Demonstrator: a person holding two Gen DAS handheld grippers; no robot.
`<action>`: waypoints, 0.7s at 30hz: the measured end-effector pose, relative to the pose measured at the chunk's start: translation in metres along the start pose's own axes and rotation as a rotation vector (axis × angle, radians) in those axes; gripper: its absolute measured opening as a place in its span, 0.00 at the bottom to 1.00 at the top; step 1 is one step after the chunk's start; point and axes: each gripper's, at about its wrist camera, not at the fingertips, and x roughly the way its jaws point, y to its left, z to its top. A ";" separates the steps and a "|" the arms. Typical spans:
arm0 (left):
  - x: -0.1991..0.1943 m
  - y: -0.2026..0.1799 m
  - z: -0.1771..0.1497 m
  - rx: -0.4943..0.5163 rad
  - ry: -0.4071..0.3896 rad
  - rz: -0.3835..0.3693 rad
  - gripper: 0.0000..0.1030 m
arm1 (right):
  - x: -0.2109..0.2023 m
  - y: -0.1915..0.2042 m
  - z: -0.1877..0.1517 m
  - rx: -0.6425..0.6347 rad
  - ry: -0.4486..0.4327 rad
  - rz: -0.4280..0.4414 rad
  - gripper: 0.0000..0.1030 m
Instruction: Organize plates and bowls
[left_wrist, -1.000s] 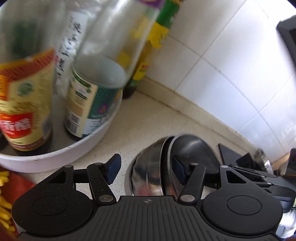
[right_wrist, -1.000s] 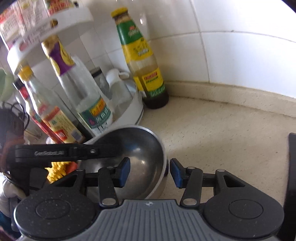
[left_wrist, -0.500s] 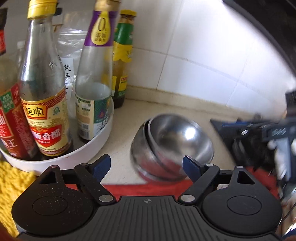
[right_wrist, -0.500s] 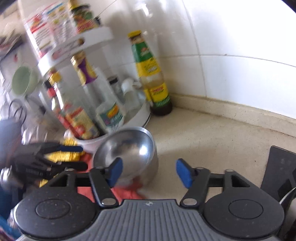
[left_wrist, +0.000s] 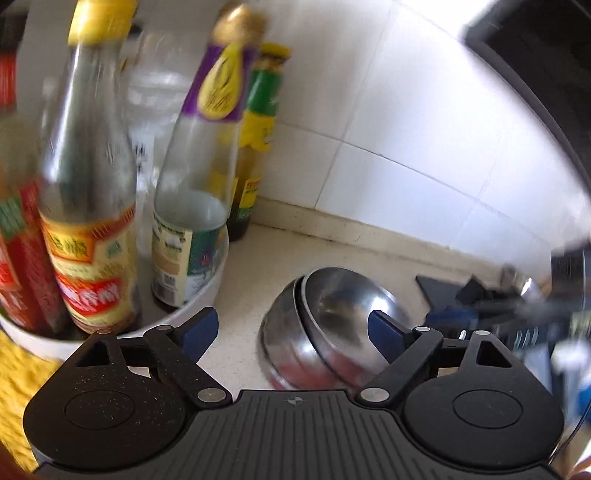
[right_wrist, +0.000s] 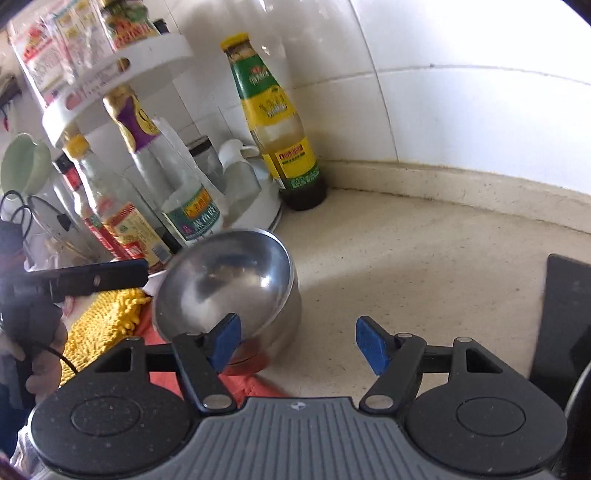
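Two steel bowls, one nested in the other, (left_wrist: 332, 317) sit tilted on the beige counter, partly on a red cloth (right_wrist: 251, 384). They also show in the right wrist view (right_wrist: 229, 284). My left gripper (left_wrist: 291, 328) is open and empty, a little back from the bowls. My right gripper (right_wrist: 295, 345) is open and empty, with its left fingertip (right_wrist: 223, 341) in front of the bowls' rim. The left gripper shows in the right wrist view as a black bar (right_wrist: 92, 282) at the left.
A white round two-tier rack (left_wrist: 207, 291) with several sauce bottles stands left of the bowls. A green-labelled bottle (right_wrist: 280, 136) stands in the tiled corner. A yellow mop cloth (right_wrist: 103, 317) lies front left. A black stove edge (right_wrist: 565, 325) is at the right.
Both grippers have opened wider and drawn back from the bowls. The nested bowls stay tilted by the rack. The left view has shifted slightly and is blurred.
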 end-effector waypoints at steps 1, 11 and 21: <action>0.006 0.003 0.001 -0.047 0.008 -0.023 0.86 | 0.001 0.000 -0.001 0.003 0.002 0.005 0.64; 0.022 0.000 0.004 -0.075 0.002 -0.063 0.86 | 0.036 0.014 0.001 -0.002 0.029 0.029 0.63; 0.026 -0.006 0.004 -0.093 -0.055 -0.102 0.85 | 0.035 0.017 0.008 -0.030 0.025 0.028 0.63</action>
